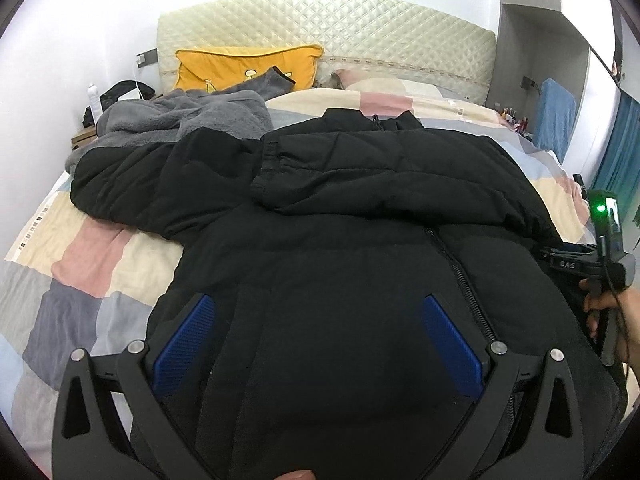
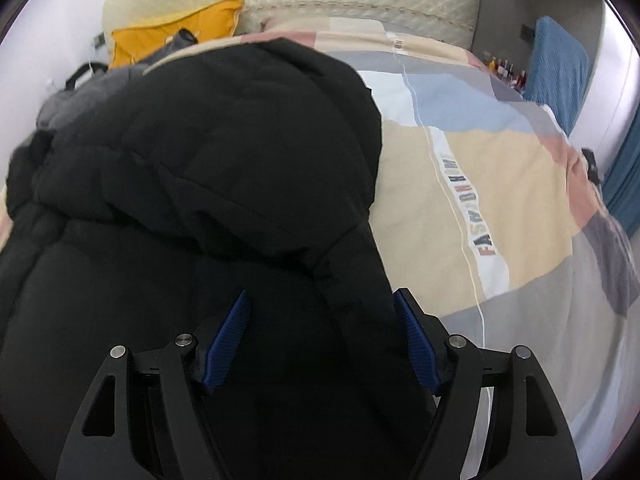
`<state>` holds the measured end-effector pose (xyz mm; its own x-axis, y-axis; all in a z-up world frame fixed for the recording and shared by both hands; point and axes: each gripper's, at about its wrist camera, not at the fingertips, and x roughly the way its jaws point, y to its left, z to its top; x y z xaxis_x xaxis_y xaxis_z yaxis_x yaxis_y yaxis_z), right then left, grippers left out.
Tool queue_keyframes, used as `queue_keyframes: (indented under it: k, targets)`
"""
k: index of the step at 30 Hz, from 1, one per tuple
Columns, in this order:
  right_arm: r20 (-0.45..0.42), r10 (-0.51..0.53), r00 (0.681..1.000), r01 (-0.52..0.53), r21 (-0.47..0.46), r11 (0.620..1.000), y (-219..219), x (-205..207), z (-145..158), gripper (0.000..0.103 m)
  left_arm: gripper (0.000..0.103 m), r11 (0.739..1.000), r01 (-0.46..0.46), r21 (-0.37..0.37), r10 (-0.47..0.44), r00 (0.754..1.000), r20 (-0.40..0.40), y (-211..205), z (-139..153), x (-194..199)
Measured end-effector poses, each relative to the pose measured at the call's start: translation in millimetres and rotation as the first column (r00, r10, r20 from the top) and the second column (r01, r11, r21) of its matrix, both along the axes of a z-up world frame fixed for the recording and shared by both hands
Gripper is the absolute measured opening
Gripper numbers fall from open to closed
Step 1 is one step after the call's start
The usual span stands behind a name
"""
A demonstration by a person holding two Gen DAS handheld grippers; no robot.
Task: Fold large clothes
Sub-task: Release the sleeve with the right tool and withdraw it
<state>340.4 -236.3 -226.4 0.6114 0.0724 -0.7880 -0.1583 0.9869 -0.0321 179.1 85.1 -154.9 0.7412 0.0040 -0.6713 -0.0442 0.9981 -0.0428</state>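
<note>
A black padded jacket (image 1: 340,208) is spread across the patchwork quilt (image 1: 100,248) of a bed, collar toward the quilted headboard (image 1: 328,24), with one sleeve folded across the chest. The left tongs (image 1: 316,344) are held wide apart over the jacket's lower front, nothing gripped between the blue pads (image 1: 184,344). The right tongs (image 2: 322,340) are likewise released, straddling the jacket's right edge. Bare quilt is seen to the right of that edge (image 2: 500,200). A grey fleece garment (image 1: 188,114) and a yellow pillow (image 1: 240,68) lie beyond the left sleeve.
</note>
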Motion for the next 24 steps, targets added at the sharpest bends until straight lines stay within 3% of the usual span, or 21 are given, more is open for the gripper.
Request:
queue_keyframes:
  k: [5, 10, 18, 24]
  targets:
    - [0.066, -0.051, 0.997, 0.049, 0.027, 0.998, -9.5, 9.3, 7.0, 0.072, 0.103, 1.000, 0.002, 0.006, -0.002, 1.000, -0.001, -0.3, -0.4, 0.0]
    - [0.122, -0.123, 0.985, 0.106, 0.136, 0.985, -38.3, 15.7, 20.1, 0.073, 0.103, 1.000, 0.001, 0.001, -0.001, 1.000, 0.002, -1.1, -0.8, 1.5]
    - [0.083, -0.150, 0.985, 0.131, 0.202, 0.971, -49.6, 22.0, 12.3, 0.075, 0.103, 1.000, 0.006, -0.001, -0.006, 1.000, -0.008, -3.2, 0.1, 4.2]
    - [0.093, -0.136, 0.986, 0.114, 0.212, 0.971, -40.1, -7.9, 35.9, 0.077, 0.103, 1.000, 0.003, 0.007, -0.003, 1.000, 0.006, -4.8, 10.7, 1.0]
